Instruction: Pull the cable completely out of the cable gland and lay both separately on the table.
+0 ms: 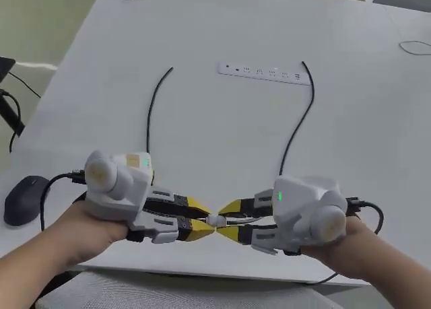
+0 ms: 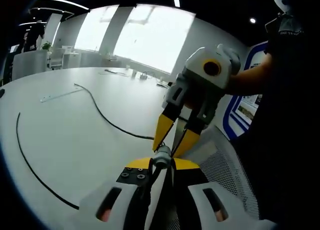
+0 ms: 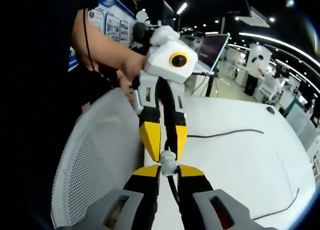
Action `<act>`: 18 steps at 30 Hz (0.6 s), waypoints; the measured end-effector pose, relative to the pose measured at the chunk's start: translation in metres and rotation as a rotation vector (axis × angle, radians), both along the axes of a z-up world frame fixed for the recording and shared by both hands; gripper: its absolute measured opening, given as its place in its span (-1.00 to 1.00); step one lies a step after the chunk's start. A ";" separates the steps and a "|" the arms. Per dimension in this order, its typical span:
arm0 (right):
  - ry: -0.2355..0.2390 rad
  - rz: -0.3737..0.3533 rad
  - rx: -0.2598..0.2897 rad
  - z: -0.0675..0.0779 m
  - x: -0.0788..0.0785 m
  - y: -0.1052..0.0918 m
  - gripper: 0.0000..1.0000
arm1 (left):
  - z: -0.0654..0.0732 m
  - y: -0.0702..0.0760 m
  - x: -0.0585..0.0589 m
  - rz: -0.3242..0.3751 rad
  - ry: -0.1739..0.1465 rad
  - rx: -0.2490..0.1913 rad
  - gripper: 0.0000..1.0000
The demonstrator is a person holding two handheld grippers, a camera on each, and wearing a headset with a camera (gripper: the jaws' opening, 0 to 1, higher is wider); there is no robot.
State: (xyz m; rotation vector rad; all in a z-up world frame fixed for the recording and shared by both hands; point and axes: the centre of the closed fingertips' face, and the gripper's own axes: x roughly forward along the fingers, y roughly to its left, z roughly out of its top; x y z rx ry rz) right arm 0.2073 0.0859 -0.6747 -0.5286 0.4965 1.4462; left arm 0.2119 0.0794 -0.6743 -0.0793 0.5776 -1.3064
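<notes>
The left hand-held gripper (image 2: 162,164) and the right hand-held gripper (image 3: 170,170) meet tip to tip above the near edge of the counter (image 1: 222,134), each held in one hand. Between them they carry one small pale cable gland (image 1: 215,221), held in the air and not resting on the counter. The left hand-held gripper has its two yellow-tipped jaws pressed together on one end of it. The right hand-held gripper has its own two jaws pinched on the other end. There one thin black cable (image 3: 173,189) comes out of the gland and runs back between the right jaws, so it is still threaded in. Farther out, two more black lines lie on the counter, well apart from each other. One is a loose lead (image 1: 149,114) that curves toward the left hand-held gripper and passes behind it; whether it joins the cable in the gland cannot be told. The other is a cord (image 1: 300,120) running from one white power strip (image 1: 266,72) at the far side. One dark mouse (image 1: 23,198) sits at the left edge, and one mesh chair (image 1: 168,292) shows below the near edge.
</notes>
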 end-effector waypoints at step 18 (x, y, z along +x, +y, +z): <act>0.804 -0.119 0.160 0.007 0.001 -0.017 -0.60 | 0.003 -0.004 -0.009 -0.050 -0.089 0.016 -0.70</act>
